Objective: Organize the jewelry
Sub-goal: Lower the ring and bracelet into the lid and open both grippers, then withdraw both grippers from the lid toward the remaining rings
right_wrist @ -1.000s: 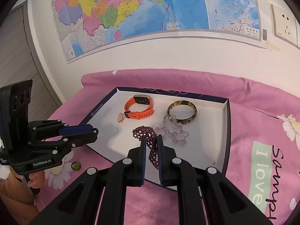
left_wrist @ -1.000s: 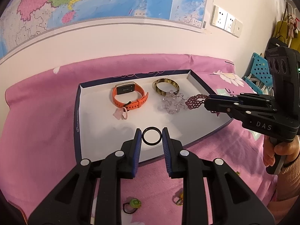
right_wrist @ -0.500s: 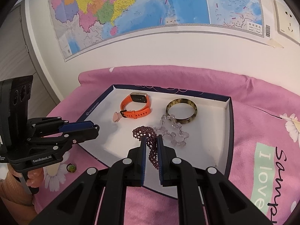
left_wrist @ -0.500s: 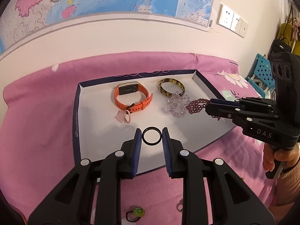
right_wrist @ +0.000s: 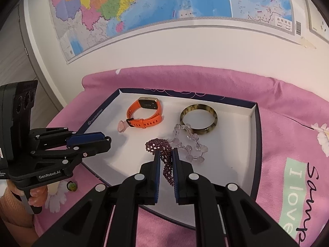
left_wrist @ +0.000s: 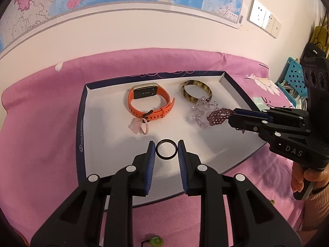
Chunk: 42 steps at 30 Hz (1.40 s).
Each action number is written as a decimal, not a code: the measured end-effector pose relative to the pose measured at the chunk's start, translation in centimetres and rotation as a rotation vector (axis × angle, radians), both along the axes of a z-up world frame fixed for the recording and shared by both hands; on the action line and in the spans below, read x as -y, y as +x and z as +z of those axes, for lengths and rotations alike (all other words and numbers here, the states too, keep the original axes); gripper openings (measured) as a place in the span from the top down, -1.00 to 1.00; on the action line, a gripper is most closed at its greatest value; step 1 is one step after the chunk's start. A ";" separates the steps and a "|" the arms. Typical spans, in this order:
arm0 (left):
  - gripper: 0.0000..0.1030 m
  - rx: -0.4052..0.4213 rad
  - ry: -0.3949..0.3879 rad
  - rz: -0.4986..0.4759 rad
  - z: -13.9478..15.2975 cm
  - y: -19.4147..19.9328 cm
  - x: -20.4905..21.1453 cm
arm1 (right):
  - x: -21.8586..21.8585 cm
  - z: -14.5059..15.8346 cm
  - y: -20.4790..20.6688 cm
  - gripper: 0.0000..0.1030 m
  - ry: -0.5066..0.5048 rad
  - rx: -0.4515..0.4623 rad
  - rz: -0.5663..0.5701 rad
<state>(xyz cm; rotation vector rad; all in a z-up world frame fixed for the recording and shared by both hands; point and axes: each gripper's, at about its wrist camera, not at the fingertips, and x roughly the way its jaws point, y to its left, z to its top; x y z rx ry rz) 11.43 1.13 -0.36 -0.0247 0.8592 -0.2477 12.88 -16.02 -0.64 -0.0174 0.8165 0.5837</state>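
Note:
A shallow white box (left_wrist: 98,123) with a dark blue rim lies on a pink cloth. In it are an orange watch (left_wrist: 150,100), a brown bangle (left_wrist: 195,92), a clear bead bracelet (left_wrist: 200,111) and a pink charm (left_wrist: 138,126). My left gripper (left_wrist: 166,149) is shut on a black ring (left_wrist: 166,149) and holds it over the box's front part. My right gripper (right_wrist: 166,156) is shut on a purple beaded bracelet (right_wrist: 162,150), held over the box beside the clear beads (right_wrist: 191,144). The right gripper also shows in the left wrist view (left_wrist: 236,115).
A small green trinket (left_wrist: 155,241) lies on the pink cloth (left_wrist: 41,123) in front of the box; it also shows in the right wrist view (right_wrist: 72,185). A wall with a map (right_wrist: 144,10) stands behind. A blue crate (left_wrist: 294,78) is at the far right.
Both grippers have moved forward over the box, each keeping its hold. The purple bracelet now hangs nearer the clear beads.

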 end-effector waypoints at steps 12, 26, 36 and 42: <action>0.56 -0.027 0.022 0.006 -0.6 1.3 0.3 | -0.4 -0.8 0.8 0.81 -0.016 -0.026 -0.008; 0.56 -0.064 0.043 0.026 -2.0 2.9 0.9 | -0.6 -1.8 1.7 0.80 -0.030 -0.054 -0.017; 0.53 -0.046 0.052 0.023 -2.3 2.8 1.2 | -0.2 -1.5 1.3 0.68 -0.023 -0.043 -0.036; 0.18 -0.001 0.036 0.030 -1.0 1.5 0.6 | 0.5 -0.6 0.1 0.55 0.005 -0.022 -0.039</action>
